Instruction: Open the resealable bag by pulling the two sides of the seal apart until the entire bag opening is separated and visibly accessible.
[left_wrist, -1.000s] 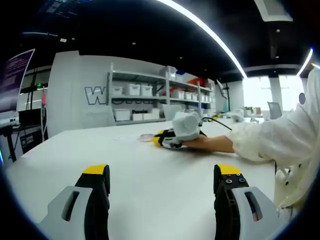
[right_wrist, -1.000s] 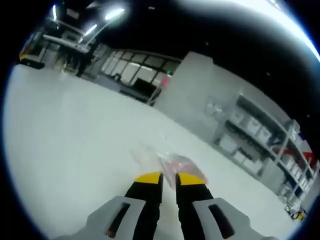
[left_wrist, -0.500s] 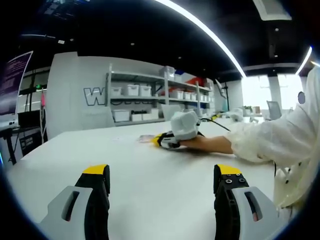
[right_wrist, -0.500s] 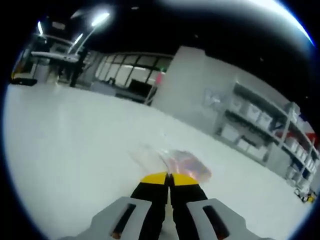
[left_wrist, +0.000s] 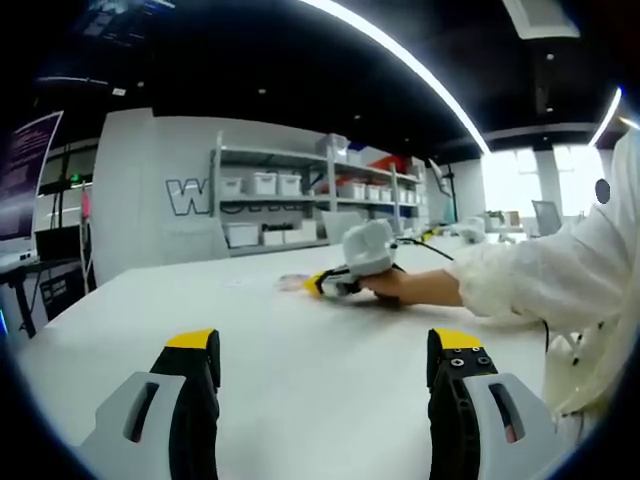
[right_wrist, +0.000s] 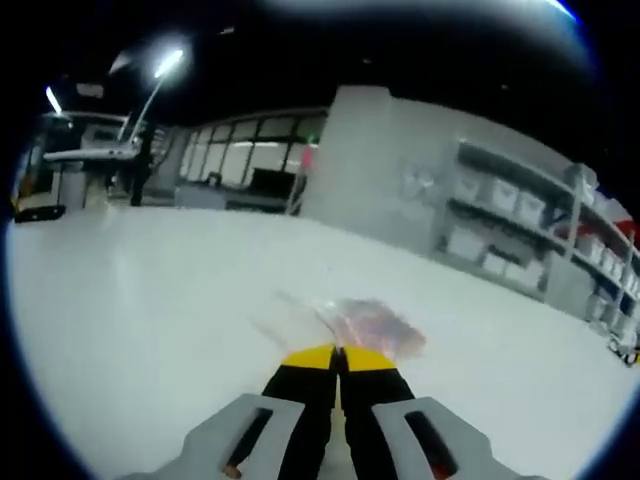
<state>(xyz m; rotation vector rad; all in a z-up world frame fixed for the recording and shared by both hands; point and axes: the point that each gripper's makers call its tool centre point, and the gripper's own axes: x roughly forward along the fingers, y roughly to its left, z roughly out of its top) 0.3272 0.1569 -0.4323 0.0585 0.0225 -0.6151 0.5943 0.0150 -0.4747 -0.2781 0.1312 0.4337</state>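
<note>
2 grippers are at work on a white table (left_wrist: 300, 350), and they stand very differently. In the right gripper view, the right gripper (right_wrist: 338, 352) has its yellow-tipped jaws pressed together on the near edge of the resealable bag (right_wrist: 365, 322), which lies just past the tips at 12 o'clock, clear film with something pinkish inside. In the left gripper view, the left gripper (left_wrist: 325, 345) has its jaws spread wide with nothing between them, well apart from the bag, which appears small and far off at 12 o'clock beside the right gripper and the person's hand (left_wrist: 410, 285) holding it.

Judging by its look, the bag is thin, light and floppy, and the film is probably slippery. It would likely slide or lift off the table rather than resist a pull, so 1 grip alone will not part the seal. The sensible hold for the left gripper is the opposite lip of the seal, close to the strip itself, not lower on the loose film, which would only stretch. Whether the right jaws pinch 1 layer or both cannot be told.
</note>
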